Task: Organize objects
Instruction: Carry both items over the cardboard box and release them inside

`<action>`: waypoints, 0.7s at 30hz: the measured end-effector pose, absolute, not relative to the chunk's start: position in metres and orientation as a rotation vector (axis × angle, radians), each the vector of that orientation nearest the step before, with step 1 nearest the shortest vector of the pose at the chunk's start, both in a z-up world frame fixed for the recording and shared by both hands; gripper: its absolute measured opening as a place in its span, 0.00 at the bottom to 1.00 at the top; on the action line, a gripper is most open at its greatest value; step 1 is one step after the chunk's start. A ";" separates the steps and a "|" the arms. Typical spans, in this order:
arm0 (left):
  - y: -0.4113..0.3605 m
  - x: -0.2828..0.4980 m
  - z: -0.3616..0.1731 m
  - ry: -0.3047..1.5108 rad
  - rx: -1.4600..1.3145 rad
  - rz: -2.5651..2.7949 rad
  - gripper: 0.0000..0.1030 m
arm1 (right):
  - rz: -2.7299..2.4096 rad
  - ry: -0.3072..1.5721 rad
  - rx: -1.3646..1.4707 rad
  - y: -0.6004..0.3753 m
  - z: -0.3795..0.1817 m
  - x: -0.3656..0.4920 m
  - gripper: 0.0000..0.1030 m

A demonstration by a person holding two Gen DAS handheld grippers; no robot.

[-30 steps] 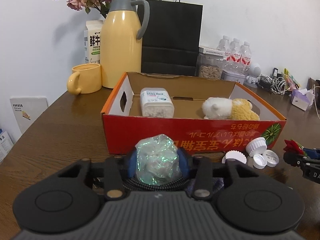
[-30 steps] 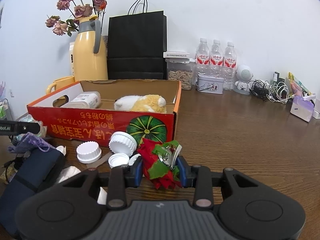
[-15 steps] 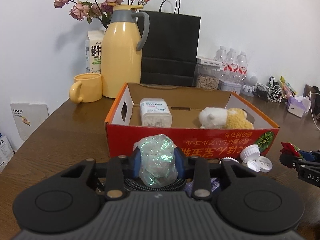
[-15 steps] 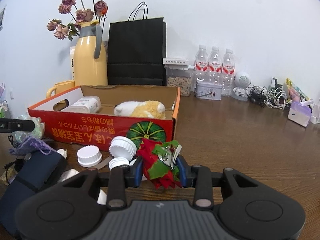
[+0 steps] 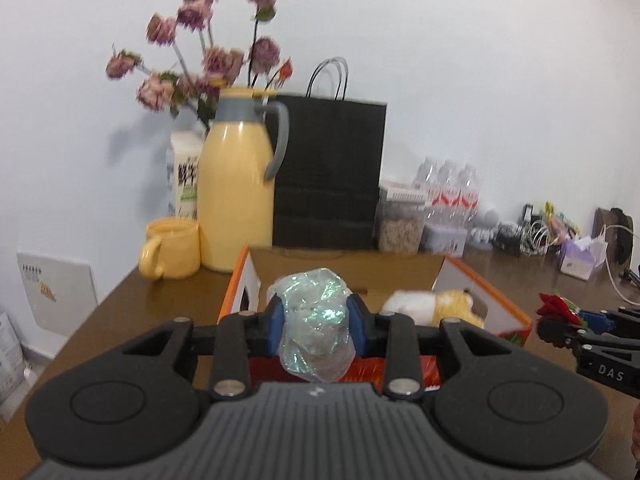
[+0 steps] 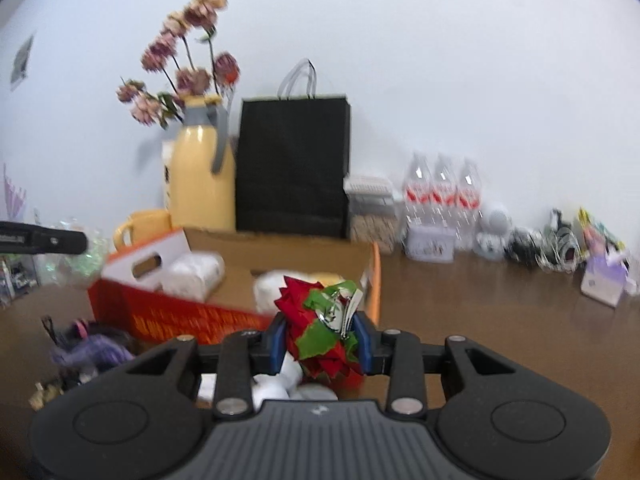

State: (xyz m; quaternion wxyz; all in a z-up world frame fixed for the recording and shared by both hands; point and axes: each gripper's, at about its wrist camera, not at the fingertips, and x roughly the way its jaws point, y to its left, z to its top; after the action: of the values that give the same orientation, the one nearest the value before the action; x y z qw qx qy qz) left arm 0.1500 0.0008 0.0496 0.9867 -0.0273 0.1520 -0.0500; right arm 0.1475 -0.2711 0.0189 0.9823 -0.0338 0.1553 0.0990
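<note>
Crumpled iridescent wrapper (image 5: 316, 324), red-green bow (image 6: 322, 330)

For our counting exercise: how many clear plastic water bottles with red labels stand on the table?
3. The water bottles stand side by side at the wall: left, middle, right, right of the black paper bag. More could hide behind the clutter.

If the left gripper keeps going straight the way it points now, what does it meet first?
Probably the red cardboard box: the left gripper, shut on the crumpled plastic wrap, points at its open inside. Depth is unclear.
</note>
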 end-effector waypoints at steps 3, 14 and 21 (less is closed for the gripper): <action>-0.002 0.156 0.060 0.276 -0.056 -0.106 0.33 | 0.223 0.267 -0.076 -0.260 0.034 0.153 0.32; -0.015 0.209 0.068 0.247 -0.091 -0.078 0.33 | 0.298 0.215 -0.080 -0.213 0.059 0.203 0.32; -0.007 0.258 0.040 0.324 -0.150 -0.010 0.33 | 0.303 0.300 -0.020 -0.203 0.039 0.248 0.32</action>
State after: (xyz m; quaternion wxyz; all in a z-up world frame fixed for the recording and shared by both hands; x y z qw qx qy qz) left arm 0.2582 -0.0071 0.0397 0.9841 -0.0747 0.1610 -0.0051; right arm 0.2485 -0.2029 0.0387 0.9773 -0.0101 0.1486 0.1505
